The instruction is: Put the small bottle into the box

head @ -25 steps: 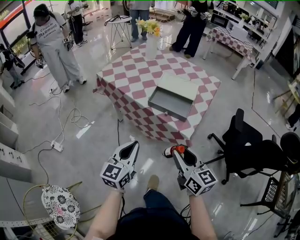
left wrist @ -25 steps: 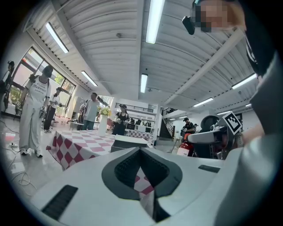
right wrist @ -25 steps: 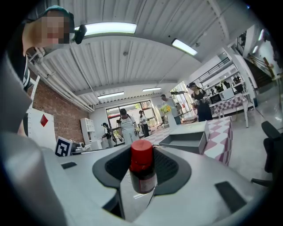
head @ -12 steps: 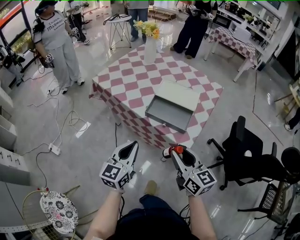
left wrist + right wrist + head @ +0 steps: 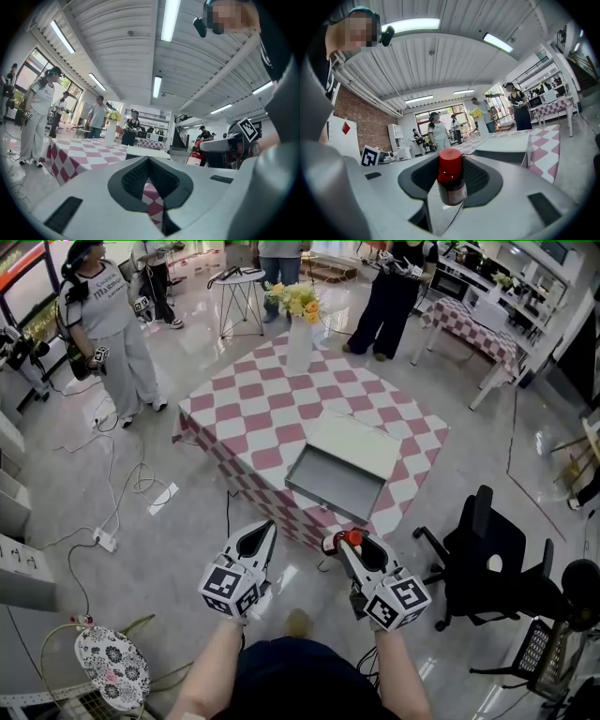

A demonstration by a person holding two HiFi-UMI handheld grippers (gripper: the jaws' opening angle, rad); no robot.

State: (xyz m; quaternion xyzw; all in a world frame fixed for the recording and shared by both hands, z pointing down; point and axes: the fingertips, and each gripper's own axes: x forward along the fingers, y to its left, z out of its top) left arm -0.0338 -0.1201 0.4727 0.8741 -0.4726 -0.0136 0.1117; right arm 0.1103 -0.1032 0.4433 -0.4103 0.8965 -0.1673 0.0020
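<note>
Open floor (image 5: 187, 540) up to table (image 5: 253, 409); box (image 5: 333, 486) mouth unobstructed from above; office chair (image 5: 483, 549) blocks right; vase (image 5: 298, 345) far side.
</note>
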